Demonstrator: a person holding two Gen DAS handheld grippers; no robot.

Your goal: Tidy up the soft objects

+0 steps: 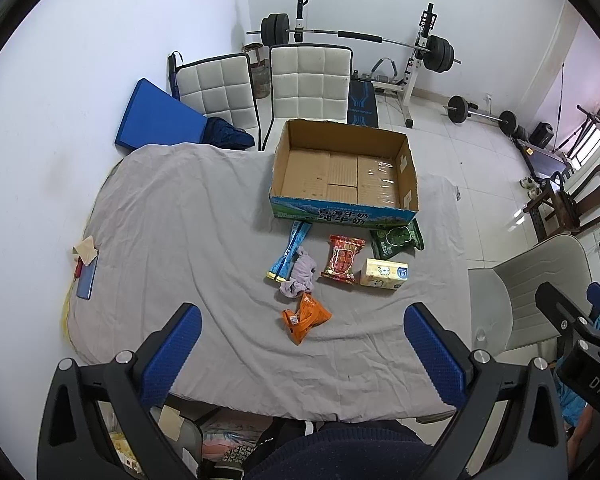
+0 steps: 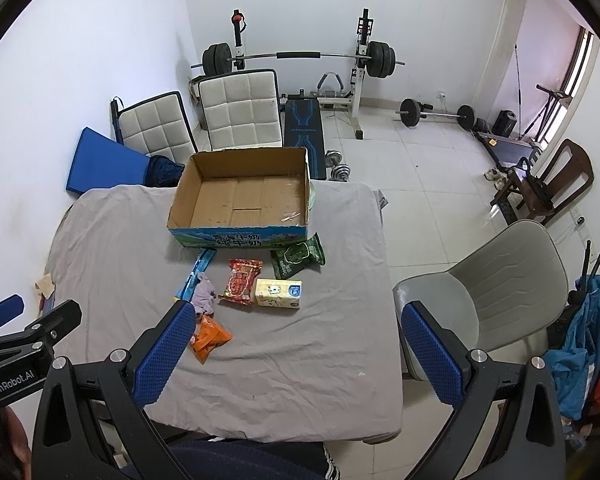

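Nothing packed yet: cardboard box (image 1: 342, 168) at 12 o'clock on the counter (image 1: 172, 216) sits empty. Six soft items lie at its 6 o'clock: blue sachet (image 1: 290, 250), grey cloth (image 1: 300, 276), red snack pack (image 1: 343, 258), green pouch (image 1: 397, 238), tissue pack (image 1: 383, 275), orange packet (image 1: 305, 317). Left tongs (image 1: 300, 354) wide, empty; right tongs (image 2: 296, 354) wide, empty.
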